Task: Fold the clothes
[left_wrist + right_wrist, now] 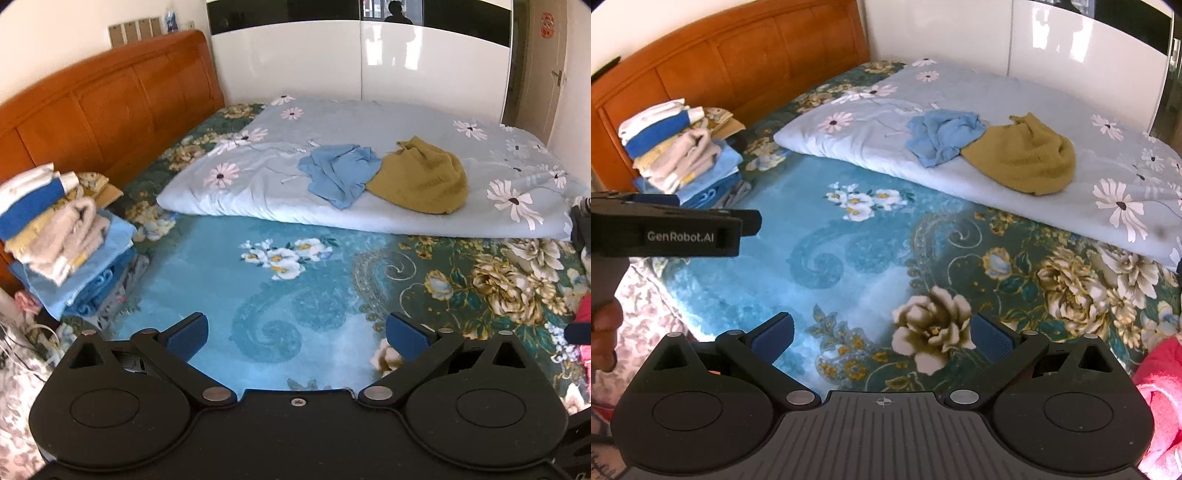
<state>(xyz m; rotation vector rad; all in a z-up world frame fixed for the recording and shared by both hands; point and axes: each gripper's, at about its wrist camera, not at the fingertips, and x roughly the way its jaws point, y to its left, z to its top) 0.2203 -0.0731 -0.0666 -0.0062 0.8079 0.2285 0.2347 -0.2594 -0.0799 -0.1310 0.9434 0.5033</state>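
Observation:
A crumpled light-blue garment and a mustard-yellow garment lie side by side on a folded pale floral duvet far across the bed. A stack of folded clothes sits at the left by the headboard. My left gripper hovers open over the blue floral bedspread, holding nothing. My right gripper is open and empty too. The left gripper's body shows at the left of the right wrist view, held by a hand.
An orange wooden headboard runs along the left. White glossy wardrobe doors stand behind the bed. A pink-red cloth lies at the right edge. A door is at the far right.

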